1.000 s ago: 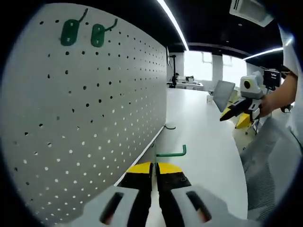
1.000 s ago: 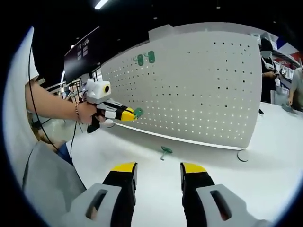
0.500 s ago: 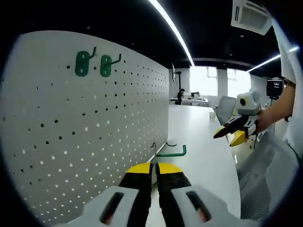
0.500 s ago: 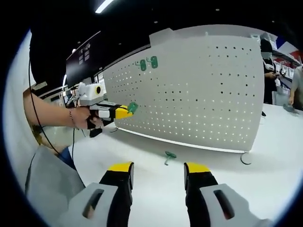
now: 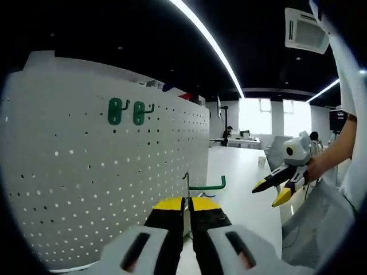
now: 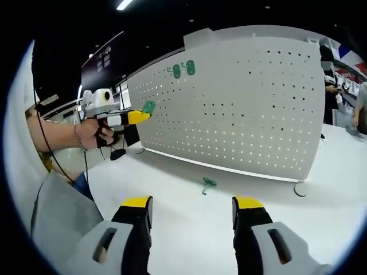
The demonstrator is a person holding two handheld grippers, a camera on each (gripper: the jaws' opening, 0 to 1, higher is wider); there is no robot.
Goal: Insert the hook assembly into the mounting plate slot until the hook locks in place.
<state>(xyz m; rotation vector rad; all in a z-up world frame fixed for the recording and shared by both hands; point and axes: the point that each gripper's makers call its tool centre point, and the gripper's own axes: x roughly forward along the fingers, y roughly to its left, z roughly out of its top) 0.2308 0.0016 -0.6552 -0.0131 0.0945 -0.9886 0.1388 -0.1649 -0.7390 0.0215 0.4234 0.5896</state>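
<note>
A white pegboard mounting plate [image 5: 86, 172] [image 6: 246, 109] stands upright on the table, with two green hooks [image 5: 127, 112] [image 6: 183, 69] mounted near its top. My left gripper [image 5: 187, 201] [image 6: 140, 116] is shut on a green hook assembly: its rod [image 5: 207, 186] juts right above the jaws, and its green plate [image 6: 149, 107] shows at the jaw tips, held in the air in front of the board, apart from it. Another green hook [image 6: 209, 183] lies on the table before the board. My right gripper [image 6: 192, 203] [image 5: 274, 186] is open and holds nothing.
The white table [image 6: 189, 229] runs along the board's foot, and a round base [image 6: 301, 189] sits at the board's right end. A person's arm [image 6: 54, 134] carries the left gripper. Other people stand at the far right [image 6: 361, 106]. Desks stand far behind [image 5: 243, 140].
The left gripper has risen with its hook and drawn back from the board, moving left and up in the right gripper view. The right gripper's jaws stand slightly wider.
</note>
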